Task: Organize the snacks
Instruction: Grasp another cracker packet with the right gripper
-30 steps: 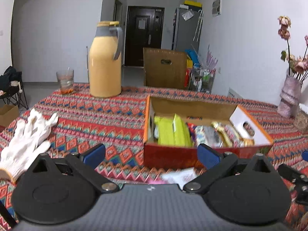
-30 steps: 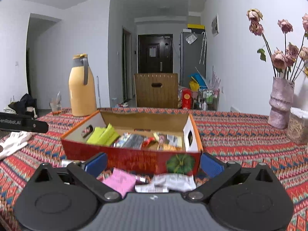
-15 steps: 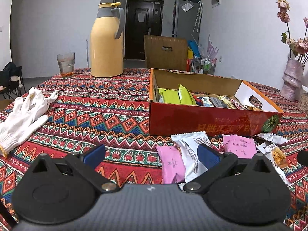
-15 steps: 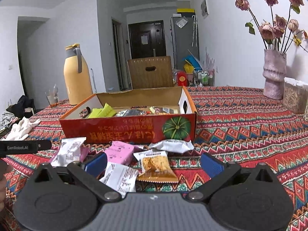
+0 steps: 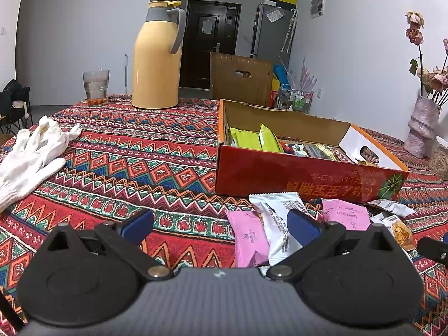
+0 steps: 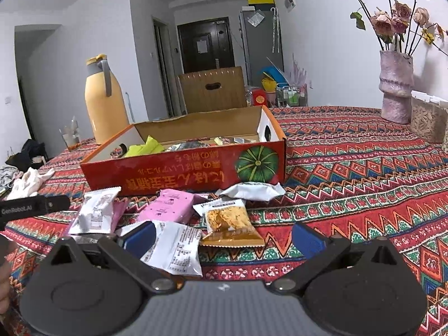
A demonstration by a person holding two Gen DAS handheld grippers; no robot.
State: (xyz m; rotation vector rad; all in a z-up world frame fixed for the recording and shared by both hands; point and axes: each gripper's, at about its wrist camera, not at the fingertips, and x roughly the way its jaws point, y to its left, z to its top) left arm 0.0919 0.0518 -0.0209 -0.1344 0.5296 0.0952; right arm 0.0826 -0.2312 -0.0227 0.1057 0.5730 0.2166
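An open red cardboard box holds green and mixed snack packets. Loose packets lie on the cloth in front of it: a pink one, a white one, another pink one, an orange-filled one, and white ones. My left gripper is open and empty, low over the table, left of the packets. My right gripper is open and empty, straddling the near white and orange packets.
A yellow thermos and a glass stand at the back left. White gloves lie at the left. A vase of dried roses and a woven container stand at the right. The patterned cloth covers the table.
Both grippers pulled back from the box and dropped lower, so the loose packets in front of the box came into view. Both stayed open.
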